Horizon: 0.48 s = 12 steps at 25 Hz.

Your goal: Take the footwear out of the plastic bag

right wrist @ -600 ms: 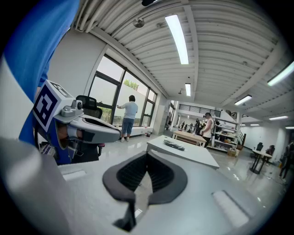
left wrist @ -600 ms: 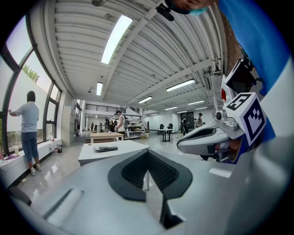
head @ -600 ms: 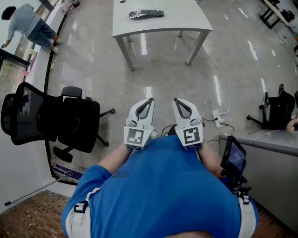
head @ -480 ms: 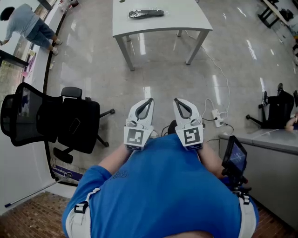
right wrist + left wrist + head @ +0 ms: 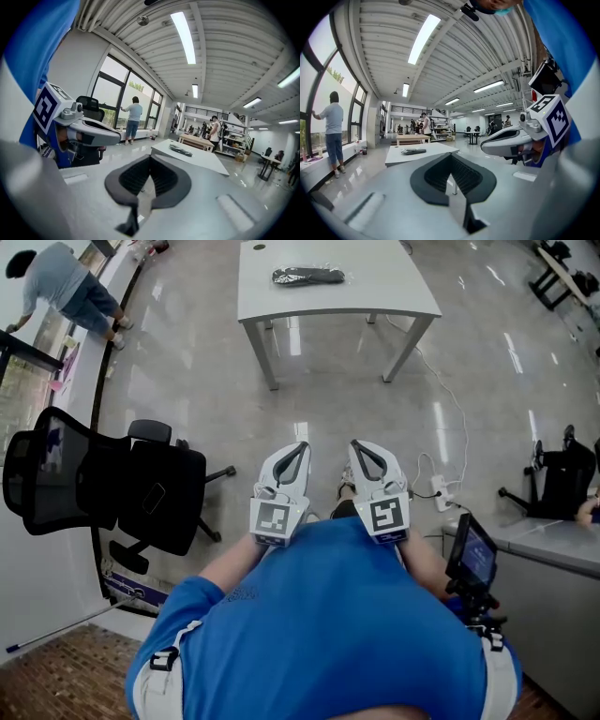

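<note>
A white counter [image 5: 394,289] stands at the top middle of the frame, and the bag [image 5: 335,277] lies on its far half with the dark footwear [image 5: 302,276] inside it, well apart from both tongs. The left tongs [image 5: 299,445] and right tongs [image 5: 360,445] sit side by side at the frame's centre, just above the wearer's blue shirt [image 5: 328,624], each with its jaws pressed together and nothing between them. Glossy floor [image 5: 328,395] lies between the tongs and the counter, and the two near legs of the counter stand on it. A black chair [image 5: 103,488] fills the middle left, turned away from the counter. A white cable [image 5: 448,404] runs from the counter's right leg down to the right of the tongs. A small screen [image 5: 473,554] juts up at the lower right beside a grey desk [image 5: 562,545], and a second dark chair [image 5: 561,470] sits at the right edge. A person [image 5: 67,282] bends by the windows at the upper left. Since the earlier frames the counter and bag have slid a little down and to the right in the frame, while the tongs keep their place and stay closed. Counted: two tongs, one counter carrying one bag, two chairs, one screen, and one person in the head view; the gripper views show several more people far off in the hall.
</note>
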{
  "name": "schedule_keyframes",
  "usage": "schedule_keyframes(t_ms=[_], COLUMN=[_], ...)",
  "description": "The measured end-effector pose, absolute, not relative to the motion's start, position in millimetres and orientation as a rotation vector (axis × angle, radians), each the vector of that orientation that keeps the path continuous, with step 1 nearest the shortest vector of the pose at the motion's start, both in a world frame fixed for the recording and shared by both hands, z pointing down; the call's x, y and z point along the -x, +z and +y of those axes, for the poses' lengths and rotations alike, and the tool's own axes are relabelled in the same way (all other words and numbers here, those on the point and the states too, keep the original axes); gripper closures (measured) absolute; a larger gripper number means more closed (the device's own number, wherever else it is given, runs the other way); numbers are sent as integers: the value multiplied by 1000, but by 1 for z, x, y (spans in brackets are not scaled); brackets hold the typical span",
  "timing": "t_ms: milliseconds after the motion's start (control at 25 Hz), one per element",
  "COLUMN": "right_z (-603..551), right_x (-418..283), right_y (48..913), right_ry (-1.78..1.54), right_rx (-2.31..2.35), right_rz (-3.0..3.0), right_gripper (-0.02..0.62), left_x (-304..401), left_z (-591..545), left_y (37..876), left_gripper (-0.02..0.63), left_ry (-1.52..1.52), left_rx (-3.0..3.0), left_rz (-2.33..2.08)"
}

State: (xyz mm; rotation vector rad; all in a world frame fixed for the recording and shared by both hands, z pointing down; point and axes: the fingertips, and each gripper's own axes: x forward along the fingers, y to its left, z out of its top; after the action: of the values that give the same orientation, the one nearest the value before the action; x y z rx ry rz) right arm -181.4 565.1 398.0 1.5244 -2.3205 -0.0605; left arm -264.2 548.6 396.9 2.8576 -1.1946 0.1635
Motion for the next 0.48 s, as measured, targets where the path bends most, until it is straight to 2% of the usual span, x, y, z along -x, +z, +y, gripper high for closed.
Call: schedule_keyframes(t_ms=[480], right_z=[443], right_x=[110], right_y=[398], right_ry=[-45], right_rx=[-1529], right_rz=[-2374], right_gripper=[592], left_x=[196], left_z=[427], left_y=[390], left_gripper=[600], left_ry=[233], left_rx=[-2877], left_rz=[-1246])
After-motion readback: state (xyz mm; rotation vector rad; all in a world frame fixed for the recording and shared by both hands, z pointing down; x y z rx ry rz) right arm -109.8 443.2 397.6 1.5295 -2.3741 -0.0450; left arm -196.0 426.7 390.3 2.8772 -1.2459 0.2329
